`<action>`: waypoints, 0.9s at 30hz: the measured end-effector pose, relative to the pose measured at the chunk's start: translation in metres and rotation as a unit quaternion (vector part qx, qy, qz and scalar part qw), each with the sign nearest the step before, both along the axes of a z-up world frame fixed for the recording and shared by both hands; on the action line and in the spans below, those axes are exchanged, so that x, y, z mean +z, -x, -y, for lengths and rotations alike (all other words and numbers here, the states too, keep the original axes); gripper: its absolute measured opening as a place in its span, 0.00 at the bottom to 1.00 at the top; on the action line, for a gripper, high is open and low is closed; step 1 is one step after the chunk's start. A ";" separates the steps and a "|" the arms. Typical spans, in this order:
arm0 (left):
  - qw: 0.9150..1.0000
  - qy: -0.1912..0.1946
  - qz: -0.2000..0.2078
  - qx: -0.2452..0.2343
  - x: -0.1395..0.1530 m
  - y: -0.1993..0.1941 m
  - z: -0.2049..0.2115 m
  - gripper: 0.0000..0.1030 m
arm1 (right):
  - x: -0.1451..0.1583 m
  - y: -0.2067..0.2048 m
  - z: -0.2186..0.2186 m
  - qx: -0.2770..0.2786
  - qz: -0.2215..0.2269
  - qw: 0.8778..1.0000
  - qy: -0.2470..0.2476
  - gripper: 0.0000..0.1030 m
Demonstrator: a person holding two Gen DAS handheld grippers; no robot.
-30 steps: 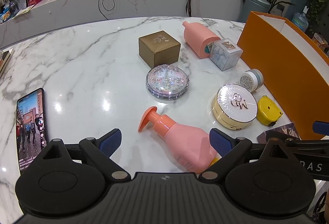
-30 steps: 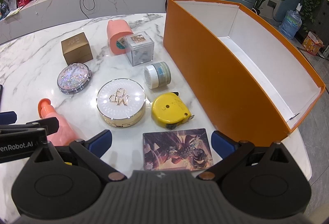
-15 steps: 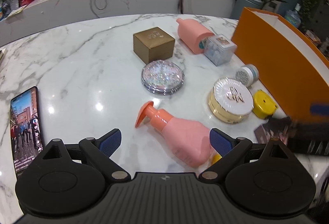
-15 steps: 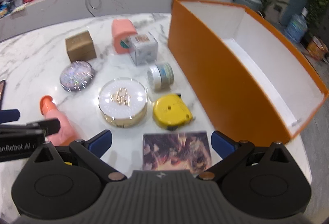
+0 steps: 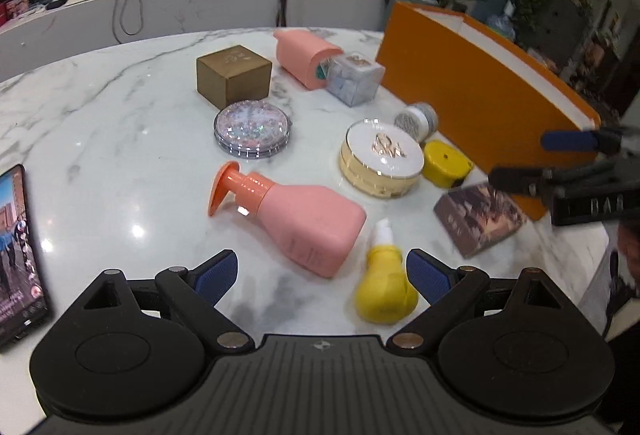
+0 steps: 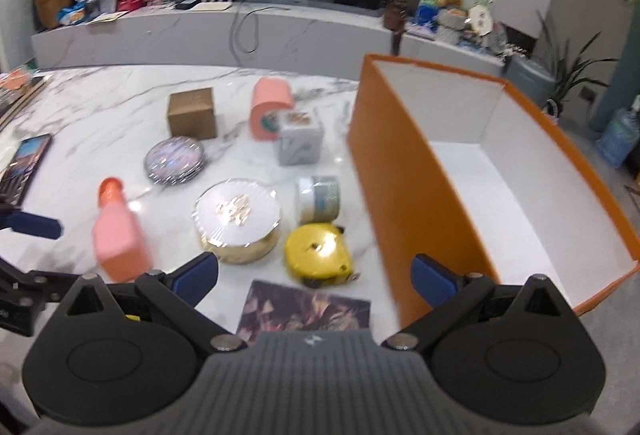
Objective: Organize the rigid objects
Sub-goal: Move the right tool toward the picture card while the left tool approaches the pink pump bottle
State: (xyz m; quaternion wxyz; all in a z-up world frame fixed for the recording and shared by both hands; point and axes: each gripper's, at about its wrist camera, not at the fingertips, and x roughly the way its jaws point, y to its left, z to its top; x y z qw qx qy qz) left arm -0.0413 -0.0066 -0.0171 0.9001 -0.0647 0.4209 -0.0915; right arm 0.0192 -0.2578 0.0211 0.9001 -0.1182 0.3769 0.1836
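Note:
On the marble table lie a pink pump bottle [image 5: 296, 221] on its side, a small yellow bottle [image 5: 386, 285], a white-and-gold round case [image 5: 382, 157], a glitter compact [image 5: 252, 129], a yellow tape measure [image 6: 318, 253], a small jar [image 6: 320, 197], a picture card [image 6: 308, 309], a clear cube [image 6: 300, 143], a brown box [image 5: 234, 75] and a pink container [image 5: 306, 55]. My left gripper [image 5: 322, 275] is open above the near edge, with the pink bottle just ahead. My right gripper [image 6: 316, 273] is open over the card and tape measure.
A tall orange box [image 6: 472, 171] with a white, bare inside stands open at the right of the table. A phone [image 5: 18, 251] with its screen lit lies at the left edge. A long marble counter with clutter runs behind the table.
Both grippers have lifted and pulled back, so more of the table shows. The yellow bottle is now uncovered in the left wrist view. Objects on the table have not moved.

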 end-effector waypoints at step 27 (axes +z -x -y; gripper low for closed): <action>0.998 0.021 -0.017 0.061 -0.022 -0.030 -0.001 0.79 | -0.019 0.019 -0.011 0.274 0.012 0.948 0.163 0.93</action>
